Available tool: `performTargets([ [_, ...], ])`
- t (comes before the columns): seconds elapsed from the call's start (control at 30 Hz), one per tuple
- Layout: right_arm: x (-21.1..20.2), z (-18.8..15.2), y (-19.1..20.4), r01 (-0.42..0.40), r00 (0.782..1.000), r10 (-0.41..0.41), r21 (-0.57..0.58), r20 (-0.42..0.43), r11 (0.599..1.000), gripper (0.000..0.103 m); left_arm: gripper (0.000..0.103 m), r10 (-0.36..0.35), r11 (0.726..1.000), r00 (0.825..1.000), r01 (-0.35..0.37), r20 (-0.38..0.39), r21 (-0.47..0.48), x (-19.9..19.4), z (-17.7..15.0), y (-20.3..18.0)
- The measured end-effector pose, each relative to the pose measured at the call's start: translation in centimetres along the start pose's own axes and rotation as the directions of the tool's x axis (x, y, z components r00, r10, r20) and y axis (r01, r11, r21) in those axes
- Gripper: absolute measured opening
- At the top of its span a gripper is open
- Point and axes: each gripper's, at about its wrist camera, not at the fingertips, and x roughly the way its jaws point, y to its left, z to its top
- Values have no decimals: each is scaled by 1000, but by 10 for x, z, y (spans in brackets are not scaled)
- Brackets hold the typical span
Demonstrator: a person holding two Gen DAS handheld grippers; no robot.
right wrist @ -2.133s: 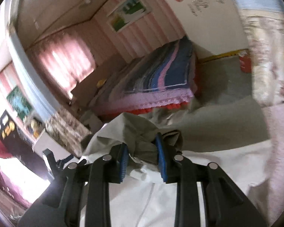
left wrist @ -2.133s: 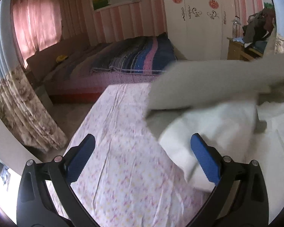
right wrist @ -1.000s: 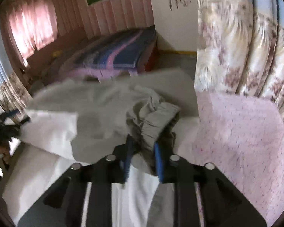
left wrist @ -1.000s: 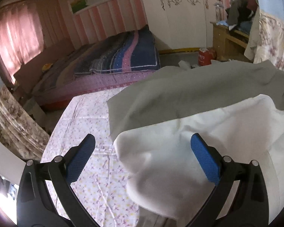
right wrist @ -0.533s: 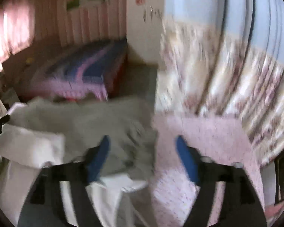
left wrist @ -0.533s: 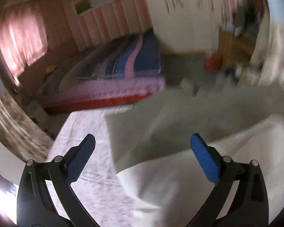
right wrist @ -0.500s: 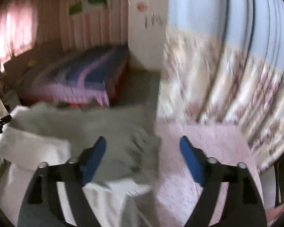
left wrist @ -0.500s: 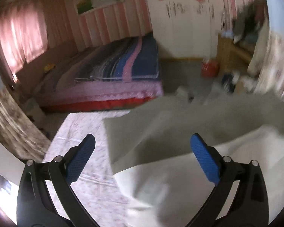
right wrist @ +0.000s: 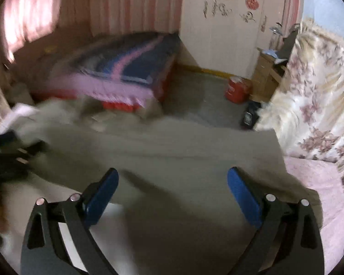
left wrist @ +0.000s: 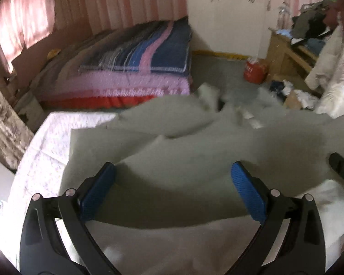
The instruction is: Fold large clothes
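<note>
A large grey-green garment [left wrist: 195, 155] with a white inner side [left wrist: 183, 247] lies spread on the floral-sheeted bed [left wrist: 41, 151]. My left gripper [left wrist: 172, 183] is open and empty just above the grey cloth. My right gripper [right wrist: 173, 188] is open and empty above the same grey cloth [right wrist: 172, 151], whose white side [right wrist: 117, 233] shows near my left finger. The right gripper's tip shows at the right edge of the left wrist view [left wrist: 342, 167]. The left gripper appears blurred at the left edge of the right wrist view [right wrist: 9, 151].
A second bed with a striped blue and pink cover [left wrist: 135, 55] stands across the grey floor. A red container [left wrist: 255, 72] and a wooden cabinet [left wrist: 284, 57] piled with clothes are at the right. A floral curtain [right wrist: 321, 91] hangs at the right, white wardrobe doors [right wrist: 220, 23] behind.
My right gripper has let go of the bunched grey cloth and opened wide. The garment has dropped flat onto the bed, grey side up. My left gripper stays open.
</note>
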Motion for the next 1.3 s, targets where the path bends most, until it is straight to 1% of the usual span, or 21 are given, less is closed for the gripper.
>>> performTargets([
  [0.03, 10, -3, -7, 38, 999, -39, -19, -22, 999, 96, 100, 12, 1000, 1000, -12, -9, 5, 8, -2, 4],
  [0.1, 24, -12, -24, 75, 996, -77, -44, -51, 996, 96, 100, 17, 1000, 1000, -17, -16, 19, 20, -5, 9],
  [0.17, 22, -16, -41, 78, 995, -78, -10, -65, 997, 96, 100, 5, 1000, 1000, -4, -24, 29, 24, -7, 10],
  [0.2, 22, -16, -44, 86, 994, -87, -12, -66, 996, 96, 100, 10, 999, 1000, -9, -26, 37, 25, -7, 9],
  [0.33, 21, -20, -52, 67, 995, -67, 1, -72, 998, 94, 100, 15, 998, 1000, -13, -24, 59, 26, -8, 10],
  [0.43, 18, -24, -56, 45, 996, -44, 11, -78, 999, 94, 100, 35, 994, 999, -34, -8, 108, 23, -11, 12],
  [0.5, 8, -31, -54, 37, 996, -37, 0, -77, 999, 94, 100, 34, 992, 999, -35, 7, 121, 15, -19, 18],
  [0.53, 5, -35, -53, 39, 996, -40, -12, -81, 999, 94, 100, 23, 992, 1000, -25, 15, 126, 12, -22, 22],
  [0.6, -14, -51, -51, 44, 997, -45, -21, -65, 999, 94, 100, 2, 989, 999, -8, 35, 150, 1, -35, 29],
  [0.67, -30, -60, -49, 45, 998, -46, -33, -36, 998, 95, 100, 7, 984, 998, -18, 66, 174, -16, -50, 36],
  [0.7, -40, -64, -48, 33, 999, -34, -29, -15, 999, 96, 100, 4, 985, 997, -18, 78, 173, -25, -55, 40],
  [0.73, -55, -69, -47, 15, 1000, -15, -21, 8, 1000, 96, 100, -14, 986, 996, -1, 86, 167, -37, -62, 45],
  [0.8, -78, -74, -48, -13, 999, 13, -6, 45, 1000, 101, 100, -36, 989, 995, 22, 92, 148, -57, -73, 53],
  [0.83, -94, -78, -49, -38, 997, 37, 11, 65, 999, 101, 100, -56, 990, 994, 43, 90, 136, -71, -80, 57],
  [0.9, -125, -87, -53, -82, 993, 77, 50, 93, 995, 101, 100, -72, 991, 993, 60, 97, 120, -93, -92, 63],
  [0.93, -137, -92, -54, -105, 990, 99, 64, 96, 992, 101, 100, -84, 990, 991, 71, 104, 122, -109, -102, 65],
  [0.97, -151, -101, -55, -134, 989, 128, 79, 79, 988, 101, 100, -88, 990, 990, 75, 114, 117, -123, -112, 67],
  [1.03, -169, -122, -56, -164, 986, 158, 118, 58, 979, 101, 100, -96, 992, 988, 84, 119, 96, -148, -135, 72],
  [1.13, -178, -148, -53, -242, 970, 240, 142, 29, 960, 101, 100, -127, 992, 983, 124, 133, 35, -181, -171, 79],
  [1.23, -185, -181, -40, -267, 963, 270, 128, -5, 955, 101, 100, -99, 995, 985, 96, 142, 30, -198, -208, 71],
  [1.3, -185, -198, -33, -272, 961, 275, 104, -18, 957, 101, 100, -89, 995, 989, 84, 121, 47, -202, -233, 65],
])
